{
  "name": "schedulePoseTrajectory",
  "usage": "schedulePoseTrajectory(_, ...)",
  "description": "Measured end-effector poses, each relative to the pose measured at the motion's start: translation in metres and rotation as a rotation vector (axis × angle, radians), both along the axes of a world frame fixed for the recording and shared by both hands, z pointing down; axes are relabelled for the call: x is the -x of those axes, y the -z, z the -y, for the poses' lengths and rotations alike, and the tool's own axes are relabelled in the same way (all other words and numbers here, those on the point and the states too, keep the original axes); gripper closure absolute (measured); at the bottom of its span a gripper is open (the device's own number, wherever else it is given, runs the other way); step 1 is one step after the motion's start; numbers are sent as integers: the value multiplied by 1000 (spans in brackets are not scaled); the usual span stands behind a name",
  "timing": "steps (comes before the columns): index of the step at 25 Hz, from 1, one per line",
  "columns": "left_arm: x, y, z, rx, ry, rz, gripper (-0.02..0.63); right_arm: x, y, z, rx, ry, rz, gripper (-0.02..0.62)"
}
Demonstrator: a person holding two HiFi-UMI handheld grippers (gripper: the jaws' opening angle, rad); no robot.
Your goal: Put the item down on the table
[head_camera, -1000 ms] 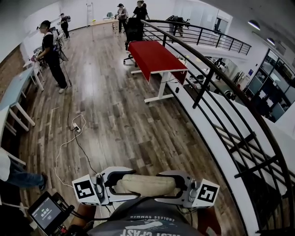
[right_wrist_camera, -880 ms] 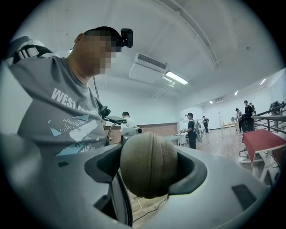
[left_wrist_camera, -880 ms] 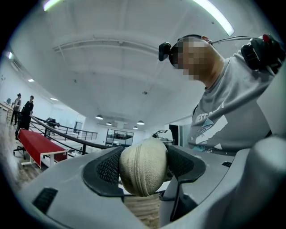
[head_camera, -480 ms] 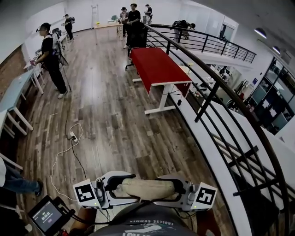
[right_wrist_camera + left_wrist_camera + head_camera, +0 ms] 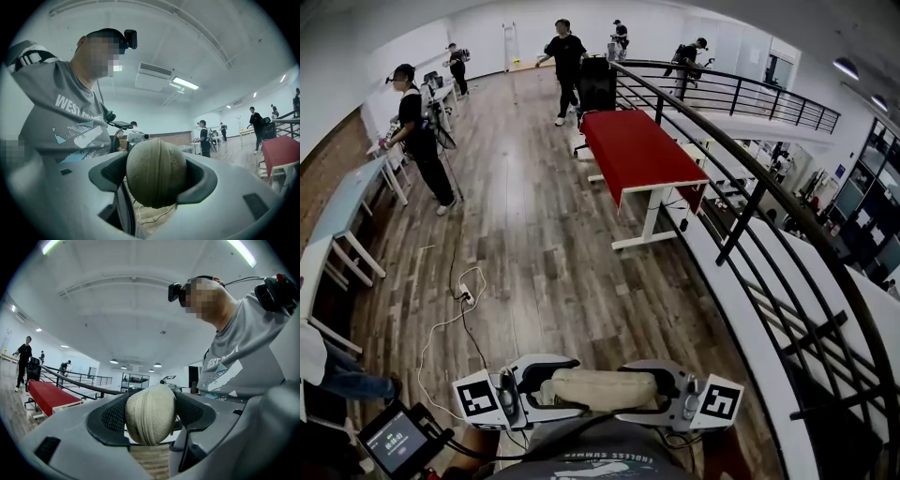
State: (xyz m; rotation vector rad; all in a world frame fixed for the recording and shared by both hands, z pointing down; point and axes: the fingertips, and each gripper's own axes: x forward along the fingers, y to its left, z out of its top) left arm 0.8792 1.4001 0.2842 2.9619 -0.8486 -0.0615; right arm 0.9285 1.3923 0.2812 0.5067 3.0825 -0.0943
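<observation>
Both ends held | left hand-held gripper (image 5: 542, 386) closed on beige case (image 5: 602, 388); right hand-held gripper (image 5: 664, 389) likewise

The word "WEST" is printed in white capitals across the chest of the person's grey T-shirt (image 5: 65, 126), as seen in the right gripper view; the letters after it cannot be made out. In the head view, "ENDLESS SUMMER" can be read on the same shirt. Characters are shown on the small screen (image 5: 392, 439), but they are too small to be read.
</observation>
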Motion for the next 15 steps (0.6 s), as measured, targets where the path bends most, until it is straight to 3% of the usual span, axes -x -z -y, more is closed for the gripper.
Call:
schedulePoseTrajectory(8, 10, -2, 53, 33, -43, -9, 285, 11, -9, 49, 11, -45, 5, 325)
schedulePoseTrajectory(12, 32, -3, 79, 29, -69, -20, 285, 32, -8, 74, 30, -71, 2, 325)
schedulePoseTrajectory(15, 67, -11, 117, 13, -70, -18, 285, 66, -15, 113, 37, -74, -17, 325)
